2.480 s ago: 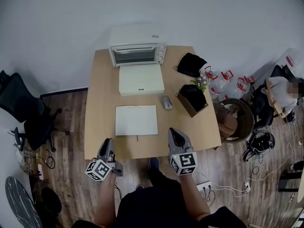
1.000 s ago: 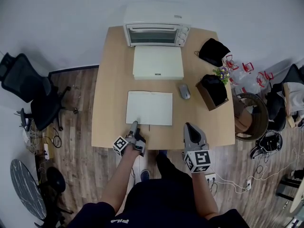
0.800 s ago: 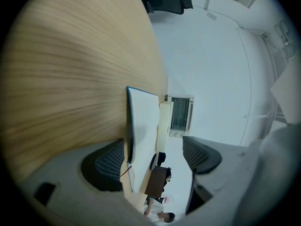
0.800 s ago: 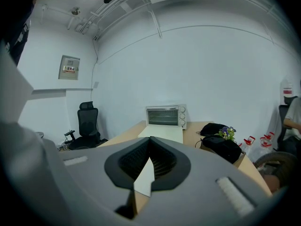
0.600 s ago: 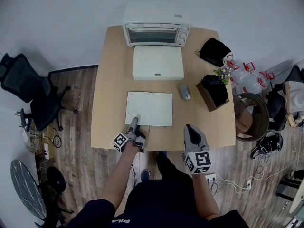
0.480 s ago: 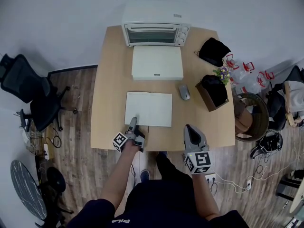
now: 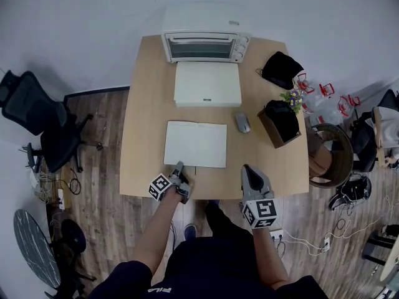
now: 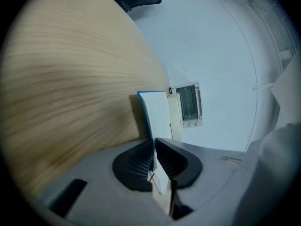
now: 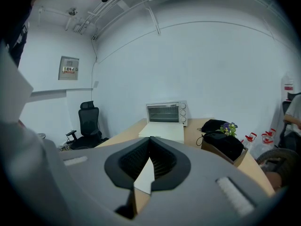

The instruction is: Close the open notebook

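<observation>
My left gripper (image 8: 154, 149) has just been closing its jaws. They now pinch the near edge of the open white notebook with a blue cover (image 7: 195, 143), which lies on the light wooden desk (image 7: 140, 104), on my side of the white toaster oven (image 7: 206, 45). My right gripper (image 9: 150, 140) hovers farther from that oven, jaws together and empty.

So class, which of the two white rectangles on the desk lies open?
The thin white paper notebook at mid-desk; the thicker white slab lies against the white toaster oven.
</observation>
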Available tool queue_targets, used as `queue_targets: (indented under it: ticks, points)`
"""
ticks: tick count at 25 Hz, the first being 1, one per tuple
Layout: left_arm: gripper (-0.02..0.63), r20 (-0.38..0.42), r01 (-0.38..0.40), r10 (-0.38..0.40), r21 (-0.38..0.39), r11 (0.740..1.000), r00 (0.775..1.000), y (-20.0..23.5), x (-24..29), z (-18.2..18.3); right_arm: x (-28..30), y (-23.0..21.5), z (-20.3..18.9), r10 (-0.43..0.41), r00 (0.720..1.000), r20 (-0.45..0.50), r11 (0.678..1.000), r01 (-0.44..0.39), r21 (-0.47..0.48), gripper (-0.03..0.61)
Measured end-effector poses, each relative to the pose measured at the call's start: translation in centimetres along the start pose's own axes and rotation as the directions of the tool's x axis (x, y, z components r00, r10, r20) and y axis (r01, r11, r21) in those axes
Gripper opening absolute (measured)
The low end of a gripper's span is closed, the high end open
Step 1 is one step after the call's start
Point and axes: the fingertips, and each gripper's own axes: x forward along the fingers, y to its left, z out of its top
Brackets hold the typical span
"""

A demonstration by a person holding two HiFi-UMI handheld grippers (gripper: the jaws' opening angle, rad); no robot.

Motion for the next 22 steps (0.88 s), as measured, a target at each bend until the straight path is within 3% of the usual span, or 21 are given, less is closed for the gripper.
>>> queue_targets:
  ticks: [5, 8, 10, 13, 22]
  points:
    - [0.015, -0.027, 0.016, -0.014, 0.105, 0.994, 1.0, -0.8, -0.3, -0.3, -0.3, -0.1, -0.2, -0.005, 1.0, -0.007, 1.0, 0.005, -0.004, 0.009]
    - [0.012, -0.052, 0.03, -0.019, 0.235, 0.971, 0.998, -2.1, -0.5, -0.7, -0.4, 0.0, -0.4, -0.003, 1.0, -0.007, 1.0, 0.003, -0.003, 0.009]
    - [0.012, -0.081, 0.05, -0.023, 0.351, 0.935, 0.996, -3.2, -0.7, -1.3, -0.4, 0.2, -0.3, -0.001, 1.0, -0.005, 1.0, 0.001, -0.004, 0.009]
    - [0.012, -0.116, 0.074, -0.018, 0.503, 0.861, 0.993, -4.6, -1.0, -2.2, -0.4, 0.4, -0.1, 0.001, 1.0, 0.002, 1.0, -0.001, -0.005, 0.009]
    - [0.048, -0.137, 0.149, -0.07, 0.732, 0.665, 0.988, -9.7, -2.4, -2.8, -0.7, 0.5, 0.1, -0.004, 1.0, 0.009, 1.0, 0.004, -0.002, 0.009]
